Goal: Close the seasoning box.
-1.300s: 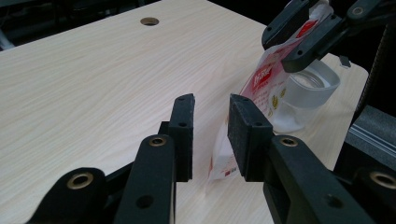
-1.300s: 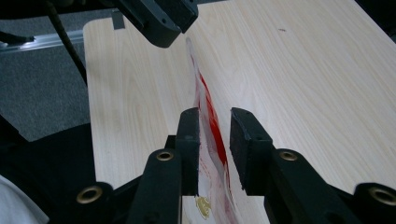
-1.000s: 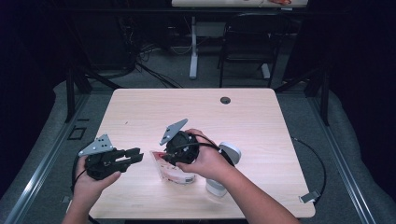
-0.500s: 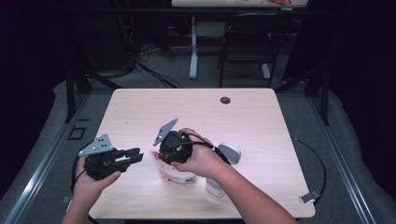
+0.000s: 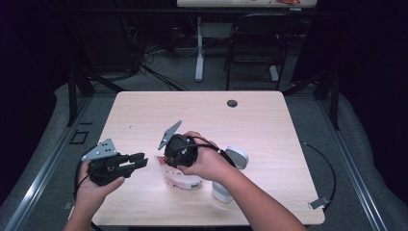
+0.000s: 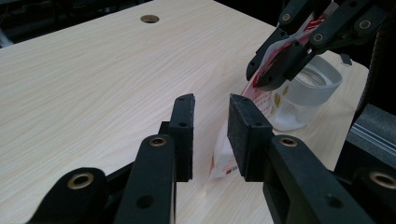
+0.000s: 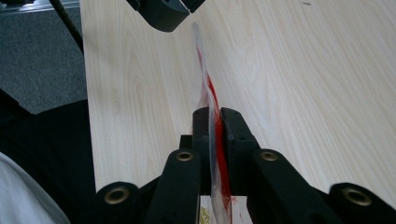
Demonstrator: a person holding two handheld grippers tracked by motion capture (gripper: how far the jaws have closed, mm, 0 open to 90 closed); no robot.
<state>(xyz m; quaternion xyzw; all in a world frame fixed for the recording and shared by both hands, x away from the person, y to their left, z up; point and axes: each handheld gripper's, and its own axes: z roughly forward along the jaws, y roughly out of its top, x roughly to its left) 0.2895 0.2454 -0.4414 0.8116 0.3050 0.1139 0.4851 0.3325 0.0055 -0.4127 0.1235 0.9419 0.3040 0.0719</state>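
A red-and-white plastic pouch [image 5: 182, 181] stands on the wooden table [image 5: 269, 130] near its front edge. My right gripper [image 5: 167, 163] points down at the pouch's top edge. Its jaws have just been closing, and in the right gripper view the pads of the right gripper [image 7: 215, 117] press on the thin pouch [image 7: 207, 88]. My left gripper [image 5: 140, 160] hovers just left of the pouch. In the left gripper view the left gripper [image 6: 211, 111] is open, with the pouch's lower corner [image 6: 223, 158] just beyond its tips. The right gripper [image 6: 268, 74] pinches the pouch top there.
A clear round jar [image 6: 314, 88] stands right behind the pouch. A grey-white round piece [image 5: 236, 157] and a white cylinder [image 5: 221, 191] lie under my right forearm. A cable hole [image 5: 232, 103] marks the far side of the table. Bare wood stretches behind and to the right.
My right gripper has shifted a little to the left over the pouch and its jaws have closed on the top edge. The left gripper has stayed where it was.
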